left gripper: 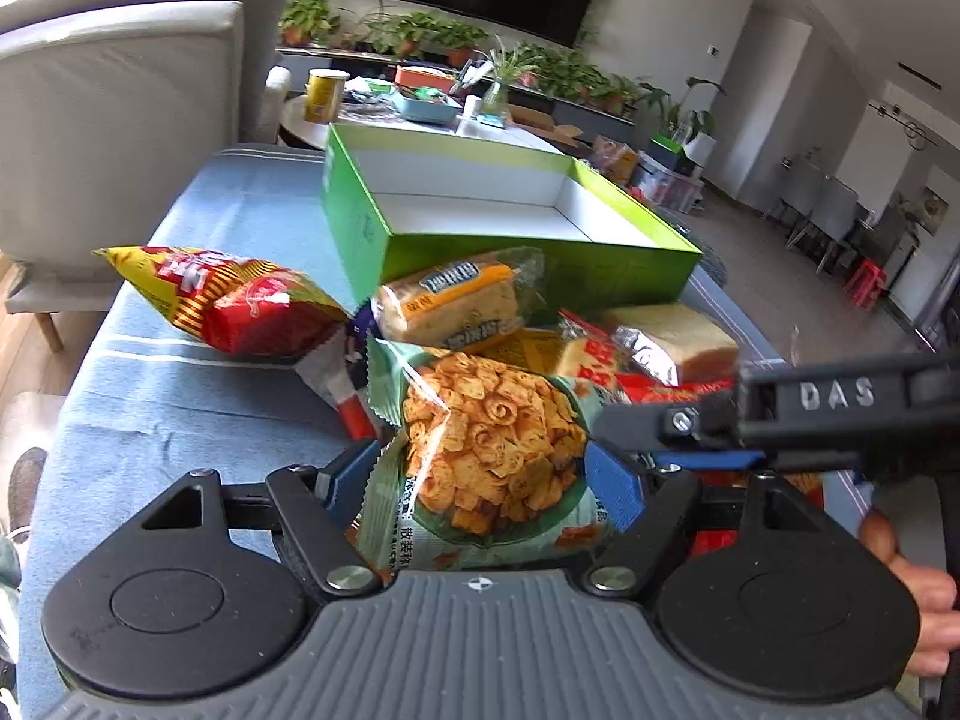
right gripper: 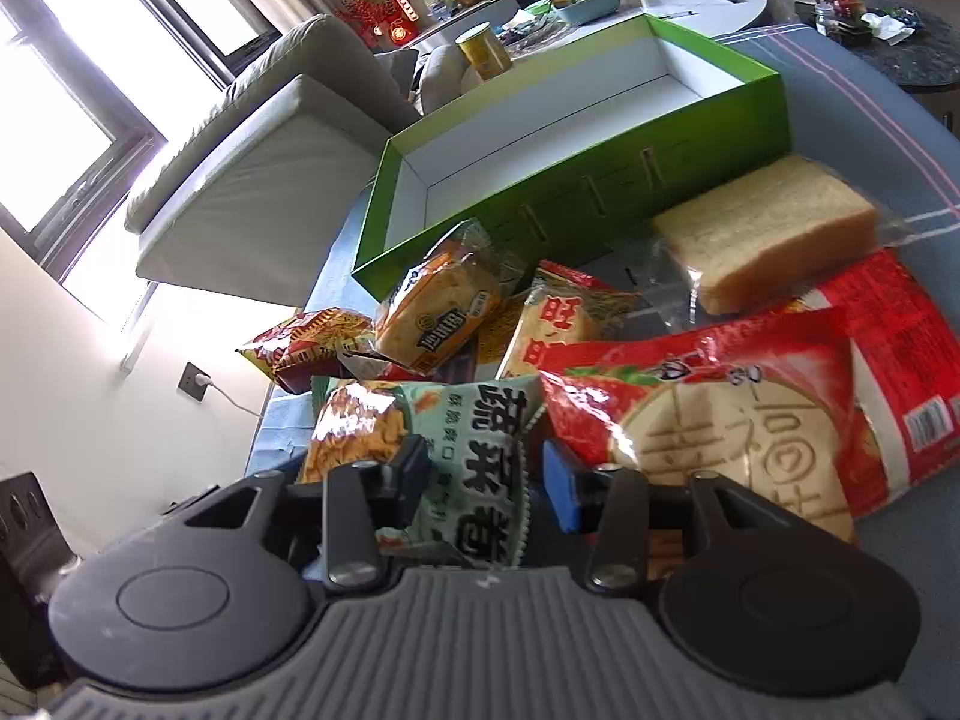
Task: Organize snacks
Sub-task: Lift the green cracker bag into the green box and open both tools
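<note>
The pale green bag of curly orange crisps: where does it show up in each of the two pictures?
Left wrist view: the pale green crisp bag lies low in the centre, between the left tongs' blue pads.
Right wrist view: the same bag sits lower centre-left, between the right tongs' pads.
Shared landmark: the open green box, behind the snack pile in both.

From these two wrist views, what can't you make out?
- Green box floor: near part hidden by its front wall, both views.
- Green snack bag lower end: cut off behind the left gripper body; whether the pads press it is unclear.
- Packets under the pile: covered by the red bag, right wrist view.
- Right gripper: blurred in the left wrist view.
</note>
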`<state>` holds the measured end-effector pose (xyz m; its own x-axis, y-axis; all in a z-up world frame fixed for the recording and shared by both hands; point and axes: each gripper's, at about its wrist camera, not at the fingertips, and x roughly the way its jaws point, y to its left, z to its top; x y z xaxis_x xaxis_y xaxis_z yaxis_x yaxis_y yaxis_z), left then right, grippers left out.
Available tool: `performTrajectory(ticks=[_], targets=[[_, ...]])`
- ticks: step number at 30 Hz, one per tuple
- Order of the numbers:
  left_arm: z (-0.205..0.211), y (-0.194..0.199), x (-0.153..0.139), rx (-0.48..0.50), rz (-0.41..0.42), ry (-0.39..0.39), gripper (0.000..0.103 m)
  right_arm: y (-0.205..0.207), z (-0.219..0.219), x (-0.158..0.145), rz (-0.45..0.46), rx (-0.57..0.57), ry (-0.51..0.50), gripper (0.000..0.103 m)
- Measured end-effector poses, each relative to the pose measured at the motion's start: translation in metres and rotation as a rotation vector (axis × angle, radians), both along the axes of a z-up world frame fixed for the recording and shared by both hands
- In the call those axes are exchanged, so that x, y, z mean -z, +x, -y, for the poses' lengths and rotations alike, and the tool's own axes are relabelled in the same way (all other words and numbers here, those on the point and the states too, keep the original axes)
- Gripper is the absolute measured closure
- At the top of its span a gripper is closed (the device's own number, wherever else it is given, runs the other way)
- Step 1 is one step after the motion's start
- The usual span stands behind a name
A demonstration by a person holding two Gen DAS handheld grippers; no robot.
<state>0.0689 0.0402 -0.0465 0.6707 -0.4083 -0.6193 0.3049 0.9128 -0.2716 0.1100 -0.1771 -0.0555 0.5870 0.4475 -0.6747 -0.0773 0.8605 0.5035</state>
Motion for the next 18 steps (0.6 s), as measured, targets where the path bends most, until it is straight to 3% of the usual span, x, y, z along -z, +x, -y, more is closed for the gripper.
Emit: performTrajectory(ticks=[6, 13, 18], targets=[[0.009, -0.012, -0.006, 0.041, 0.036, 0.022, 0.038, -0.003, -0.009, -0.005, 0.026, -0.042, -0.046, 0.018], [0.019, -0.030, -0.051, 0.053, 0.171, 0.013, 0.038, -0.021, 0.000, -0.040, 0.146, -0.029, -0.045, 0.018], [0.023, -0.018, -0.078, 0.059, 0.216, -0.014, 0.038, -0.014, 0.004, -0.071, 0.235, -0.022, -0.047, 0.018]])
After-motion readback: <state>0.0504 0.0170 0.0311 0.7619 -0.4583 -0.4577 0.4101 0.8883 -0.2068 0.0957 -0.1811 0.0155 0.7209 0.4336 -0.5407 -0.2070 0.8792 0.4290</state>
